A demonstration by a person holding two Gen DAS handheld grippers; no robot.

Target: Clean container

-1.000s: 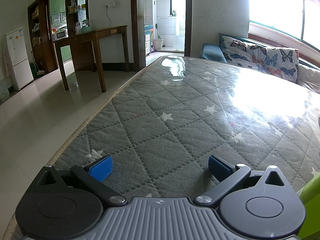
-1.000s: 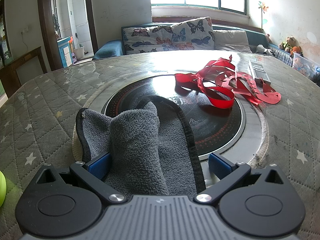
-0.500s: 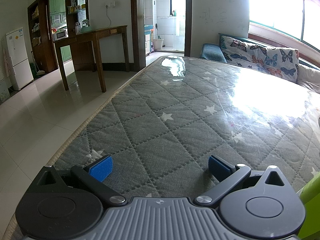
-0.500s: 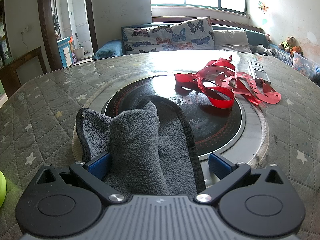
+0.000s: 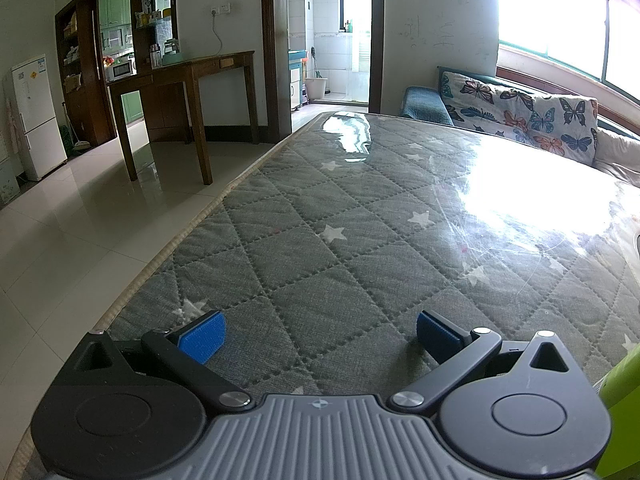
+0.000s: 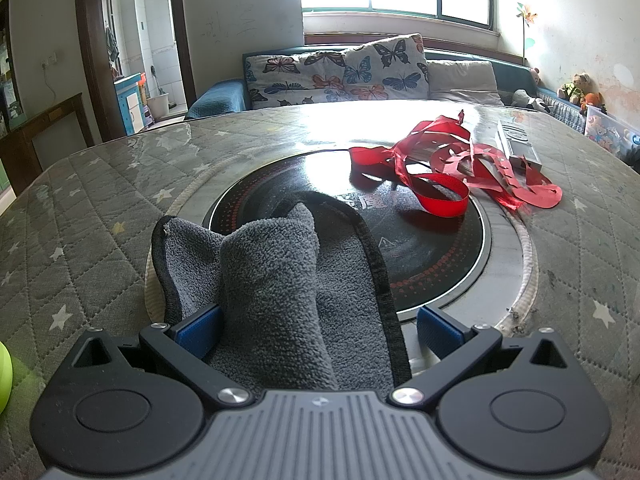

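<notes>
While the right gripper [image 6: 316, 332] sits spread wide with the rumpled grey terry cloth [image 6: 276, 280] bunched between its fingers, nothing is actually pinched yet.

Cloth's long axis runs straight out toward 12 o'clock, half draped over the near rim of the round black glass cooktop [image 6: 420, 240] sunk in the quilted grey star-pattern table cover [image 6: 100, 200]. I can't see any container for sure, only a lime-green curved edge [image 6: 5, 376] at 9 o'clock of the right tool, maybe that. Tangled red ribbon [image 6: 444, 168] lies at 1 o'clock on the far rim. Left gripper [image 5: 318, 338] is spread too, empty, facing bare cover, so the right one is clearly nearer the cloth; my guess is it just closes in place.
</notes>
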